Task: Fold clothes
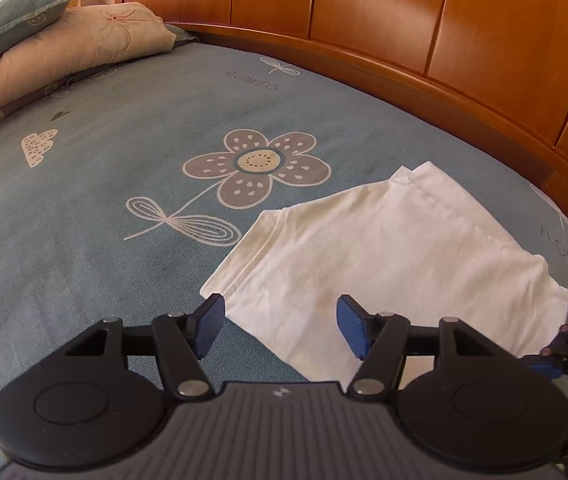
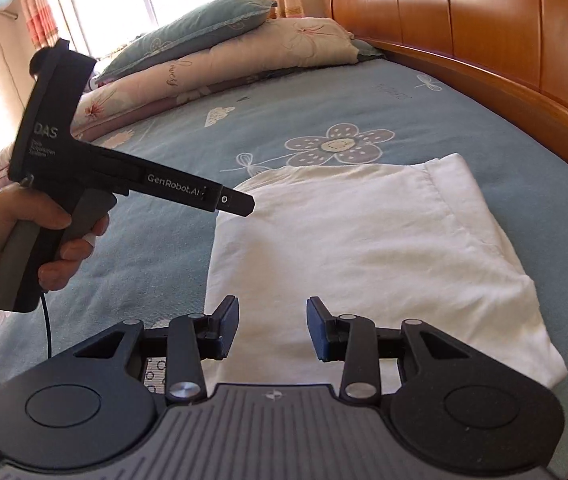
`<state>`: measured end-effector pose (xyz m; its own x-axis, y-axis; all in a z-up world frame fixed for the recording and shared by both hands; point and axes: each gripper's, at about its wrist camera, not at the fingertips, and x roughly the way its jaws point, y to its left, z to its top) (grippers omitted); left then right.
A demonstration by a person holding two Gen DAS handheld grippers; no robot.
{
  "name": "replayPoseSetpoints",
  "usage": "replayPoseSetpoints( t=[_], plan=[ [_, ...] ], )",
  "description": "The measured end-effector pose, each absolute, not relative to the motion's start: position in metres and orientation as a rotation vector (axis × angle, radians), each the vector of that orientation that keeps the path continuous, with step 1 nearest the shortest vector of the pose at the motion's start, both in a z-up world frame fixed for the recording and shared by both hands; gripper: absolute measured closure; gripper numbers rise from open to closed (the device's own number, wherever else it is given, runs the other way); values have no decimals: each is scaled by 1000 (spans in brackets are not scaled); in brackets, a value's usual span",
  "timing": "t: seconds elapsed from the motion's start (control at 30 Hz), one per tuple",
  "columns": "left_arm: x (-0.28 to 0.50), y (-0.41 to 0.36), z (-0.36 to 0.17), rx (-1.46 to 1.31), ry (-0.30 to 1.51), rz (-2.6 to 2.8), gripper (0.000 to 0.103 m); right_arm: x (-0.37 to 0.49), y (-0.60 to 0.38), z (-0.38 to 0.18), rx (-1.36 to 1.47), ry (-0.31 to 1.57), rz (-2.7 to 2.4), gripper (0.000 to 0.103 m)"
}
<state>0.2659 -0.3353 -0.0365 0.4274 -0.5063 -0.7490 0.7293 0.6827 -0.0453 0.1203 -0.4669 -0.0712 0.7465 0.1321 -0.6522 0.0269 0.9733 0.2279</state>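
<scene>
Two grippers, one garment, two stacked pillows [image 2: 220,40], one wooden headboard [image 1: 404,20]. Left hand [image 2: 32,236] holds left gripper [image 1: 280,330] over garment's left edge: jaws apart, nothing between pads. Right gripper [image 2: 273,328] over near edge: jaws apart, empty. White shirt [image 2: 364,248] folded into flat rectangle, faint creases, lying on blue flower-print bedsheet [image 1: 104,168] near headboard.

Soft matt white cloth garment [image 2: 368,248] on woven bedsheet [image 1: 96,184]; glossy wooden headboard [image 1: 424,12].
</scene>
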Motion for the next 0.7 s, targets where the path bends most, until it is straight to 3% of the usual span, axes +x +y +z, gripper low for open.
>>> replayPoseSetpoints(
  t=[0.1, 0.23, 0.33, 0.43, 0.53, 0.6, 0.7],
  plan=[
    [248, -316, -33, 349, 824, -772, 36, 133, -443, -87, 124, 764, 32, 61],
    [223, -290, -37, 377, 862, -753, 27, 113, -441, -65, 145, 745, 10, 61],
    [205, -280, -44, 392, 877, -753, 26, 92, -442, -62, 204, 742, -11, 51],
    [184, -276, -47, 445, 838, -728, 26, 93, -440, -84, 243, 841, -54, 49],
    [161, -267, -43, 480, 757, -727, 20, 82, -448, -72, 302, 792, -71, 49],
    [150, -262, -38, 480, 718, -724, 14, 75, -465, -59, 339, 721, -124, 38],
    [138, -258, -33, 467, 685, -684, 10, 77, -495, -56, 327, 727, -274, 32]
  ],
)
